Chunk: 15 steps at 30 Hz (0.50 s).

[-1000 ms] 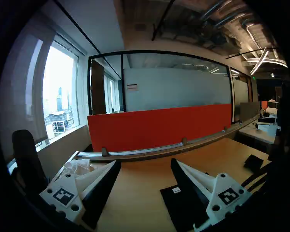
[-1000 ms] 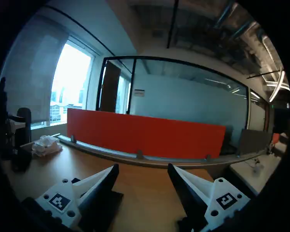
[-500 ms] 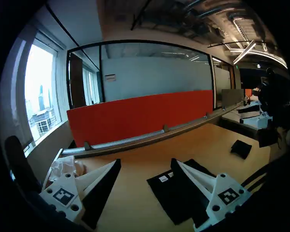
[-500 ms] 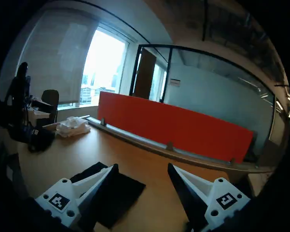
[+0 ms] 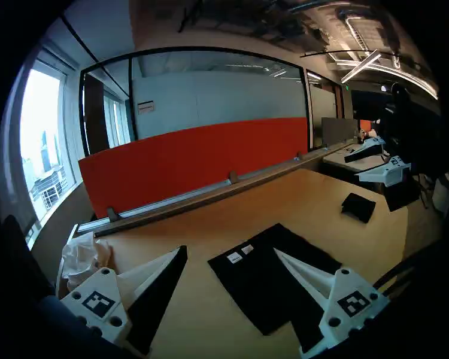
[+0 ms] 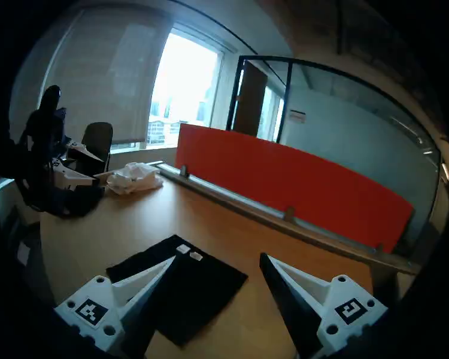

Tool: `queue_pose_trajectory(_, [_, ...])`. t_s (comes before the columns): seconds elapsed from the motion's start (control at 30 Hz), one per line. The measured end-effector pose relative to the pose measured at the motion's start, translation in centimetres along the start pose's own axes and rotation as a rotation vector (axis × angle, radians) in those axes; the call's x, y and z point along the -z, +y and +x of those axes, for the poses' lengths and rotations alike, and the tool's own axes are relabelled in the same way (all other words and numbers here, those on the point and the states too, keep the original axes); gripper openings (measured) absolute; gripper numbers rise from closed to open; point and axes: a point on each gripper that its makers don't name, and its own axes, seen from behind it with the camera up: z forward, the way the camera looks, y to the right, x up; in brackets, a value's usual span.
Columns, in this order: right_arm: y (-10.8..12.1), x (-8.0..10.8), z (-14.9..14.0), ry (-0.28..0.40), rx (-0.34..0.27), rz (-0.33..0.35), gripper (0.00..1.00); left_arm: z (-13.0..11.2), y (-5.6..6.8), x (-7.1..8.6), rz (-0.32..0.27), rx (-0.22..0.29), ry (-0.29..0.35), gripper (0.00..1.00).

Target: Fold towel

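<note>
Towel (image 5: pixel 254 281) lies flat and spread on the wooden desk (image 5: pixel 284 197), a thin black cloth with two small white tags (image 5: pixel 239 253) near one edge. It looks soft, light and limp, so it should drape and sag when lifted. A pinch at a corner or along an edge seems the best hold, one gripper to each corner so the fold stays square.

In the left gripper view the left gripper (image 5: pixel 229 249) has its jaws spread wide with nothing between them. The towel sits below and just ahead of them, partly under the finger on the right of that view and reaching into the gap.

In the right gripper view the right gripper (image 6: pixel 220 256) is likewise spread and empty. The towel (image 6: pixel 200 287) runs under the finger on the left of that view and into the gap, not touched as far as I can tell.

Farther beyond the jaws lie a crumpled white cloth (image 6: pixel 134 176), a small dark folded item (image 5: pixel 358 206) and an orange divider (image 5: pixel 194 161) along the desk's far edge.
</note>
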Motion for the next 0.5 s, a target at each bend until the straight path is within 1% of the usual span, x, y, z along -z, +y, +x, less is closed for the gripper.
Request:
queue_pose_trajectory(0.1, [-0.6, -0.5, -0.9, -0.015, -0.002, 0.015, 0.99, -1.4, 0.5, -0.4, -0.012, -0.002, -0.022, 0.96])
queue_pose_trajectory(0.37, [-2.0, -2.2, -3.8, -0.054, 0.001, 0.047, 0.99, -5.0, 2.0, -1.8, -0.051, -0.034, -0.080, 0.96])
queue_pose_trajectory(0.5, [-2.7, -3.1, -5.4, -0.075, -0.006, 0.061, 0.98, -6.7, 2.7, -2.5, -0.067, -0.032, -0.105, 0.96])
